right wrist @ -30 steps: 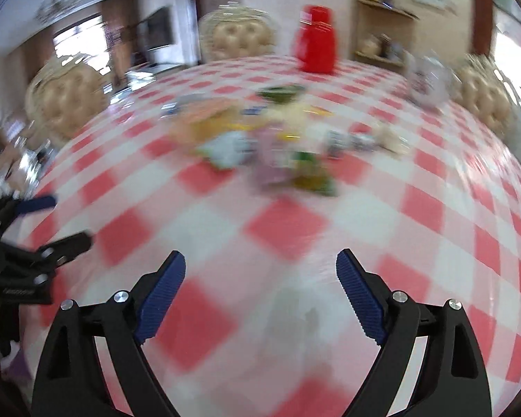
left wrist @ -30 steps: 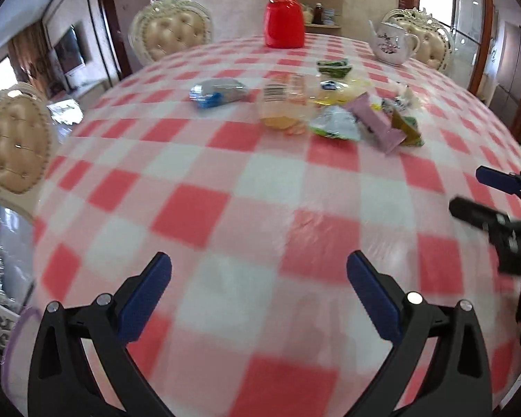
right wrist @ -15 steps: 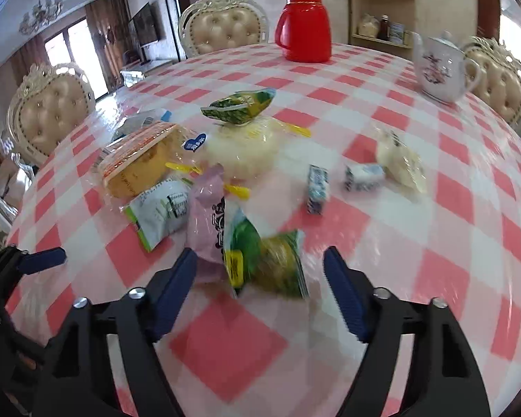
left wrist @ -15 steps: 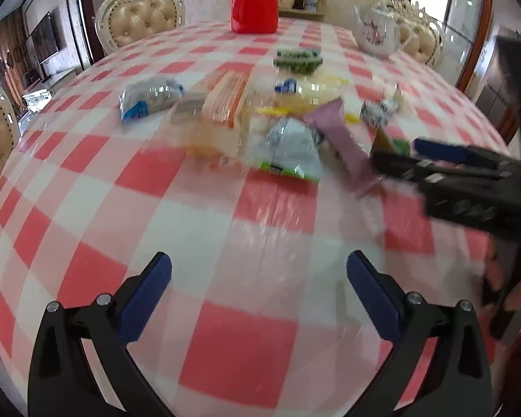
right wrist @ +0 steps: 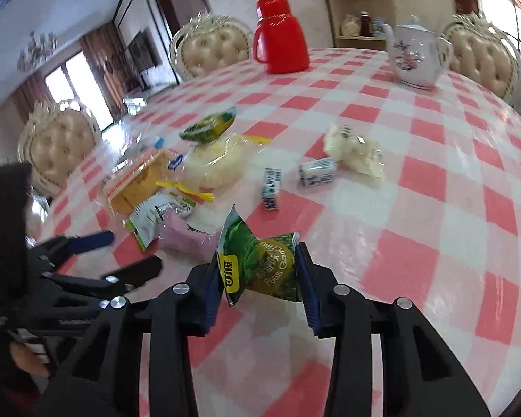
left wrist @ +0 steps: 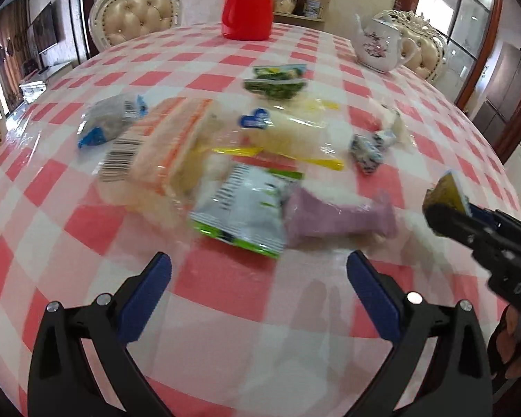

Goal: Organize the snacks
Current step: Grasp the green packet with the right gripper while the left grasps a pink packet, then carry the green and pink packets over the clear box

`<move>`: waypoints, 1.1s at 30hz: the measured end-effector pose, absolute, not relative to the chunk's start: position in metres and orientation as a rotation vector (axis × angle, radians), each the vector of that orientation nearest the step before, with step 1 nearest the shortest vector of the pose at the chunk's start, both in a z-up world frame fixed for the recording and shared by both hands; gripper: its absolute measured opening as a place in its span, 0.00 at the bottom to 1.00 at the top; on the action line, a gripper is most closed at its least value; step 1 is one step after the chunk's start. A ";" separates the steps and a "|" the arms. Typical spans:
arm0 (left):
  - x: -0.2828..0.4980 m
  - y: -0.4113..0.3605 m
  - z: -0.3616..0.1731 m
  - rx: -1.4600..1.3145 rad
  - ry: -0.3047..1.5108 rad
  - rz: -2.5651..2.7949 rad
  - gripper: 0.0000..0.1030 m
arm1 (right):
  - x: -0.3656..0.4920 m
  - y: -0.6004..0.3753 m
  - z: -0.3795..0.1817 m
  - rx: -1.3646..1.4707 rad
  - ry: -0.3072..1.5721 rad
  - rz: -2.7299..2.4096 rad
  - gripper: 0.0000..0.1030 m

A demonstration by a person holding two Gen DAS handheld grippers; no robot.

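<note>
A: Where had we got the right claw (right wrist: 258, 286) to?

B: We had it closing on the green pea-snack packet (right wrist: 260, 264). The packet sat between the blue pads (right wrist: 307, 290) with its sides crumpling inward, so we judged the pads were already pressing on it. It was the nearest piece of the heap, at the edge closest to that claw, which we took as the reason for picking it first.

A: How did the packet lie?

B: We saw its long axis running across the claw, from one pad to the other, with one torn-looking corner pointing up and away from us. Whether it was off the checked surface (right wrist: 416, 208) yet we could not tell.

A: And the left claw (left wrist: 258, 297)?

B: We held it wide, with nothing between its pads, just short of the white-and-green packet (left wrist: 246, 208) and the purple wrapper (left wrist: 340, 215) lying ahead of it, probably to take one of them next.
</note>
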State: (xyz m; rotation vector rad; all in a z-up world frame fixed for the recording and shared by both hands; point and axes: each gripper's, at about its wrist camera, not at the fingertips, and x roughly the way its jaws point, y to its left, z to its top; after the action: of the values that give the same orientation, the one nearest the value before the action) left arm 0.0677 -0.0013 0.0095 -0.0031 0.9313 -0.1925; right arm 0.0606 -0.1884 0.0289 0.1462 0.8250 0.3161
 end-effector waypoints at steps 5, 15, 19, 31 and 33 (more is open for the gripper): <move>0.042 -0.046 0.030 0.217 0.752 -0.285 0.98 | 0.039 -0.223 0.044 0.232 0.749 0.287 0.38; 0.095 -0.082 0.009 0.563 0.901 -0.648 0.54 | 0.039 -0.220 0.031 0.228 0.787 0.295 0.38; 0.091 -0.074 0.007 0.504 0.916 -0.664 0.47 | 0.040 -0.219 0.027 0.219 0.804 0.286 0.38; -0.017 -0.017 0.034 0.301 0.806 -0.502 0.28 | 0.020 -0.177 0.034 0.048 0.762 0.314 0.38; -0.036 0.004 0.037 0.264 0.801 -0.461 0.26 | 0.010 -0.159 0.036 -0.005 0.753 0.339 0.38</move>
State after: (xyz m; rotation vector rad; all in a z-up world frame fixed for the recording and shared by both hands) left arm -0.0364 0.0037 0.0374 0.2638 0.8009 -0.4605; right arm 0.0105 -0.1594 0.0362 -0.0053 0.7535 0.3389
